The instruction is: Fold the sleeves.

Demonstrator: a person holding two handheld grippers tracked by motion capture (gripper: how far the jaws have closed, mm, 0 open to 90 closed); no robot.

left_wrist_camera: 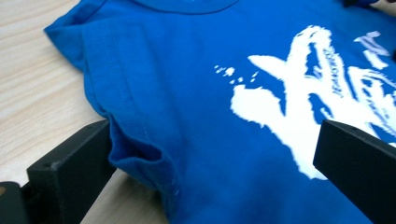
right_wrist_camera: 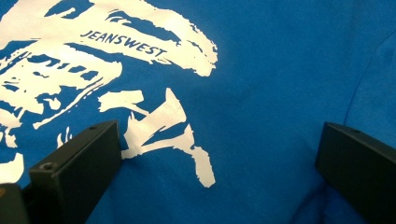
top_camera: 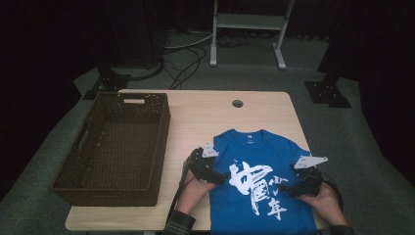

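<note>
My wicker basket (top_camera: 112, 147) waits empty at 9 o'clock of the blue T-shirt (top_camera: 262, 186), which lies flat, print up, at the table's (top_camera: 195, 117) near edge, ready for folding. My left gripper (top_camera: 211, 169) straddles the folded-in sleeve edge (left_wrist_camera: 135, 154), jaws apart, and my right gripper (top_camera: 306, 177) hovers over the shirt's right side, equally spread, clamping nothing.

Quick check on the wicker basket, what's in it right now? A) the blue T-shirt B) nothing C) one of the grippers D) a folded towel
B: in the high view the brown wicker basket shows only its bare woven floor, while the blue T-shirt lies flat on the table to its right, with the left gripper and right gripper both over the shirt.
</note>
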